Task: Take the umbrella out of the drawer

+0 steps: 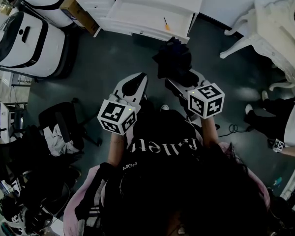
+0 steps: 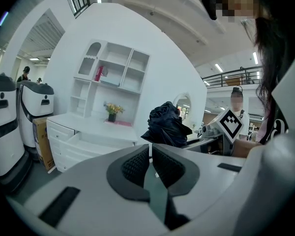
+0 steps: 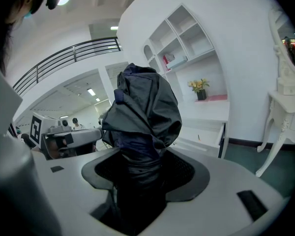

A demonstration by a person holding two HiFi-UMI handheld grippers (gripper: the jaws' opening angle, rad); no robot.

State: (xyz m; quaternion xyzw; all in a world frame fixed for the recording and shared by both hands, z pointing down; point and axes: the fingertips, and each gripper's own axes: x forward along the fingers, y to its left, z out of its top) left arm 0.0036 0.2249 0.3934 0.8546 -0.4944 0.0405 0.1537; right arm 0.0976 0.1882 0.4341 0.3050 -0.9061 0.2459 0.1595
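Observation:
A folded dark navy umbrella (image 3: 143, 117) stands up out of my right gripper (image 3: 140, 173), whose jaws are shut on its lower part. In the head view the umbrella (image 1: 173, 59) hangs in the air in front of the white dresser, above the dark floor, with the right gripper (image 1: 182, 82) below it. The white drawer (image 1: 147, 19) is pulled open and holds a small orange item (image 1: 165, 24). My left gripper (image 1: 132, 86) is beside the right one, jaws shut with nothing between them (image 2: 150, 162). From the left gripper view the umbrella (image 2: 166, 124) sits ahead to the right.
A white dresser (image 1: 142, 6) with a shelf unit (image 2: 110, 77) stands ahead. White robot-like machines (image 1: 32, 38) and a cardboard box (image 1: 78, 14) are at the left. An ornate white table (image 1: 278, 31) is at the right. A black chair (image 1: 59, 127) with clutter stands at the left. Another person (image 1: 285, 127) sits at the right.

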